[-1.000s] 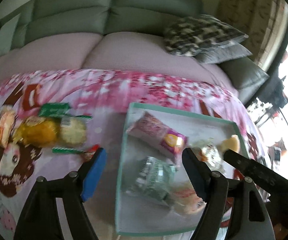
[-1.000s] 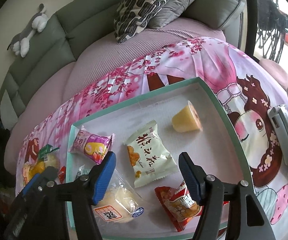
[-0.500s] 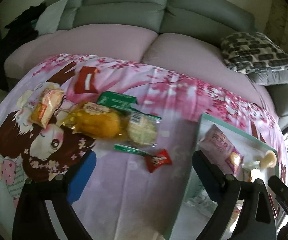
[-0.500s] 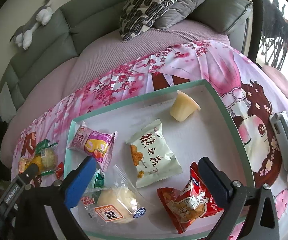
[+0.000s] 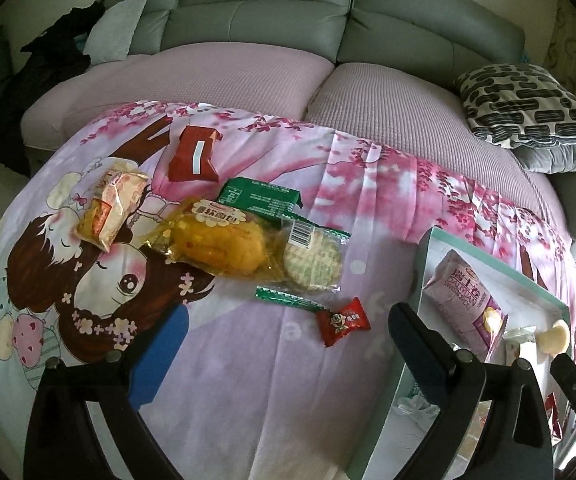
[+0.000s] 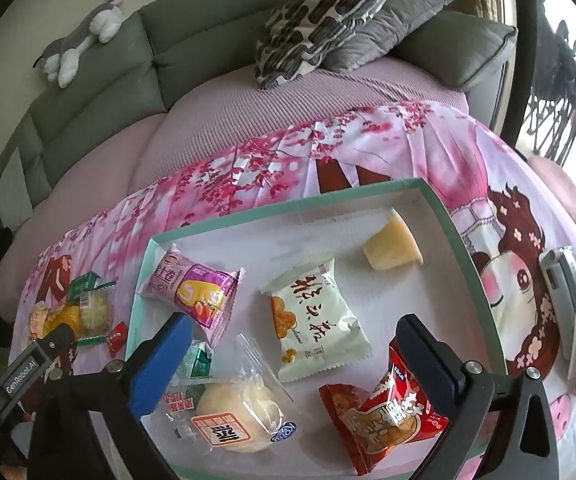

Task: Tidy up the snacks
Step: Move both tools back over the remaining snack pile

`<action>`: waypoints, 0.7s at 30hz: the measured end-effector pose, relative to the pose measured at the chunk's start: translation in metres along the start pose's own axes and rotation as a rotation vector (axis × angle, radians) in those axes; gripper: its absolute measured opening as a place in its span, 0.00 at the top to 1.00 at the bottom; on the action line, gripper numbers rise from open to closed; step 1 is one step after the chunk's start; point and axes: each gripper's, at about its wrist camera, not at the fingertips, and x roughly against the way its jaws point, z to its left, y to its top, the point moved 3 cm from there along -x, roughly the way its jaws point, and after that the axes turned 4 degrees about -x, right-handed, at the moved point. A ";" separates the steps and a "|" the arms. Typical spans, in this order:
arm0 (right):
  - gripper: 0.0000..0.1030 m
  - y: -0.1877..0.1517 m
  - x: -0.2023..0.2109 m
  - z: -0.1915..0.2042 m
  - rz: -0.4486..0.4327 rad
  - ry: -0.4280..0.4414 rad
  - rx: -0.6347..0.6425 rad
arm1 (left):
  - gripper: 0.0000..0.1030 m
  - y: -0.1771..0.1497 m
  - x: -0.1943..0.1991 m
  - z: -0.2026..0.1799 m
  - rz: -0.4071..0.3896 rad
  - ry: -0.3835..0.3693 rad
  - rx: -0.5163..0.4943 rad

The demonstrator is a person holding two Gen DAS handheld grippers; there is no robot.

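Left wrist: left tool (image 5: 288, 340) gapes empty above red candy (image 5: 342, 321), beside tray (image 5: 421, 268).

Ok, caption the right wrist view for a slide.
Open right gripper above a teal tray holding six snack packets.

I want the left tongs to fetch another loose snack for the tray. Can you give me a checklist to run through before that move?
1. Left tongs open, nothing between them: ok.
2. Right tongs open, nothing held: ok.
3. Small red candy lies alone, apart from the pile: ok.
4. Yellow bread bag overlaps the round cracker pack: not ok for a single pick.
5. Tray has bare floor: ok.
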 end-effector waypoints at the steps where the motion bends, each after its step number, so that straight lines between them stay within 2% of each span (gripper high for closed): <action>1: 0.00 0.001 0.002 0.002 -0.008 0.008 0.001 | 0.03 0.001 0.001 0.001 -0.004 0.005 -0.003; 7: 0.00 0.003 0.014 0.017 -0.046 0.105 -0.017 | 0.03 0.009 0.007 0.015 -0.020 0.020 -0.001; 10: 0.00 0.000 0.012 0.029 -0.039 0.118 0.003 | 0.03 0.014 0.011 0.028 -0.037 0.033 0.013; 17: 0.00 -0.011 0.005 0.055 -0.012 0.128 0.058 | 0.03 0.021 0.015 0.082 -0.050 0.140 0.073; 21: 0.00 -0.018 0.004 0.072 0.004 0.170 0.078 | 0.03 0.019 0.016 0.117 -0.035 0.185 0.122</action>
